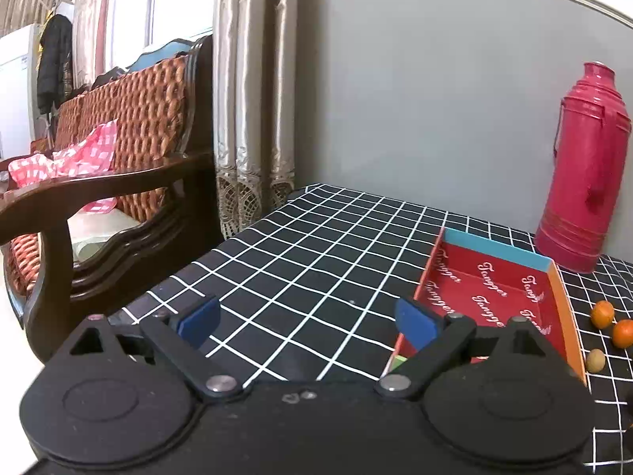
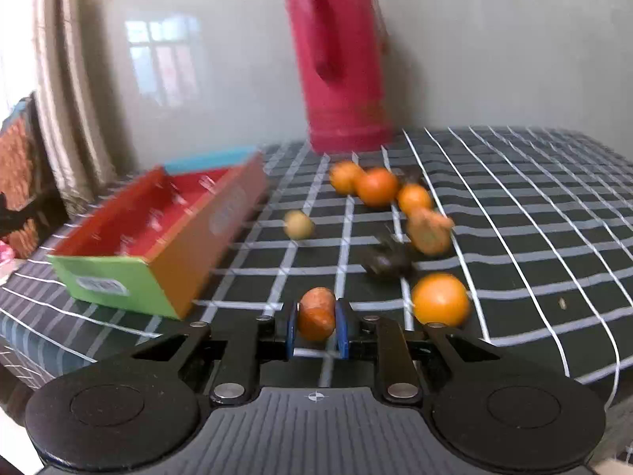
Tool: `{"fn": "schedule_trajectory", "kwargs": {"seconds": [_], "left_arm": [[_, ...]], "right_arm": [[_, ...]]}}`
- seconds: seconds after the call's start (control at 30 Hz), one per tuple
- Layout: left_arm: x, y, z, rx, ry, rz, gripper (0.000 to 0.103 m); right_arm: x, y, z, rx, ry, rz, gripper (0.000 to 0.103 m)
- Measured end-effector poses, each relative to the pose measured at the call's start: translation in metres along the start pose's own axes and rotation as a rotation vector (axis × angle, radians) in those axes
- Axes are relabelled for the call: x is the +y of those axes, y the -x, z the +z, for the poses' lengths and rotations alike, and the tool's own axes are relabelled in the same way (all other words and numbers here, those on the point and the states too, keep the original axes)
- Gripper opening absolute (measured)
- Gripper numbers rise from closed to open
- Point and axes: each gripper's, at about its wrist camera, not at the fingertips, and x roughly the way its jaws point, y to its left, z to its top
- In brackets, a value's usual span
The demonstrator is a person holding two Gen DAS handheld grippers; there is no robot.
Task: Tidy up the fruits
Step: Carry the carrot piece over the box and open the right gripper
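Checked bench [image 2: 514, 206], grey wall behind. My right gripper [image 2: 316, 326] clamped on small brownish fruit [image 2: 315, 314], for carrying to red box [image 2: 166, 213] far left. My left gripper [image 1: 306, 322] spread, holding nothing, beside box, likely steadying. Other fruits [image 2: 378, 187] loose, right of box.

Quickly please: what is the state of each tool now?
Left tool: open, holding nothing.
Right tool: closed on a small oblong orange-brown fruit.
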Motion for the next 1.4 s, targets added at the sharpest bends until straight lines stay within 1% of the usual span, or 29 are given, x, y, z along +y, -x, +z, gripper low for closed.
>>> {"fn": "schedule_trajectory", "kwargs": {"seconds": [0.1, 0.17, 0.3, 0.5, 0.63, 0.8, 0.9, 0.97, 1.0, 1.03, 1.1, 1.2, 1.4], "left_arm": [[0.007, -0.001, 0.001, 0.008, 0.015, 0.012, 0.089], [0.013, -0.003, 0.001, 0.019, 0.028, 0.020, 0.089], [0.026, -0.006, 0.001, 0.030, 0.046, 0.048, 0.089], [0.041, -0.005, 0.000, 0.031, 0.057, 0.079, 0.089], [0.046, -0.004, -0.001, 0.029, 0.050, 0.092, 0.089], [0.049, -0.004, -0.001, 0.022, 0.042, 0.106, 0.090], [0.050, -0.006, -0.001, 0.029, 0.045, 0.109, 0.090], [0.049, -0.006, -0.001, 0.032, 0.044, 0.109, 0.090], [0.047, -0.006, -0.001, 0.032, 0.043, 0.108, 0.090], [0.047, -0.006, -0.001, 0.032, 0.041, 0.105, 0.090], [0.042, -0.005, -0.002, 0.031, 0.033, 0.099, 0.090], [0.034, -0.004, -0.003, 0.029, 0.020, 0.087, 0.090], [0.008, 0.001, -0.007, 0.014, -0.019, 0.055, 0.090]], "right_arm": [[0.014, 0.006, 0.007, -0.051, 0.026, 0.055, 0.021], [0.025, 0.007, 0.014, -0.082, 0.041, 0.108, 0.021], [0.047, -0.002, 0.028, -0.104, 0.065, 0.196, 0.021], [0.084, -0.026, 0.036, -0.082, 0.117, 0.275, 0.021], [0.106, -0.046, 0.039, -0.065, 0.153, 0.294, 0.021], [0.119, -0.065, 0.037, -0.025, 0.164, 0.308, 0.021], [0.120, -0.070, 0.034, -0.006, 0.163, 0.319, 0.022], [0.118, -0.069, 0.034, -0.013, 0.149, 0.320, 0.050], [0.115, -0.067, 0.035, -0.028, 0.132, 0.323, 0.084], [0.112, -0.062, 0.035, -0.055, 0.112, 0.320, 0.096], [0.105, -0.052, 0.038, -0.109, 0.098, 0.310, 0.096], [0.095, -0.041, 0.043, -0.155, 0.095, 0.277, 0.096], [0.069, -0.022, 0.049, -0.193, 0.062, 0.205, 0.097]]}}
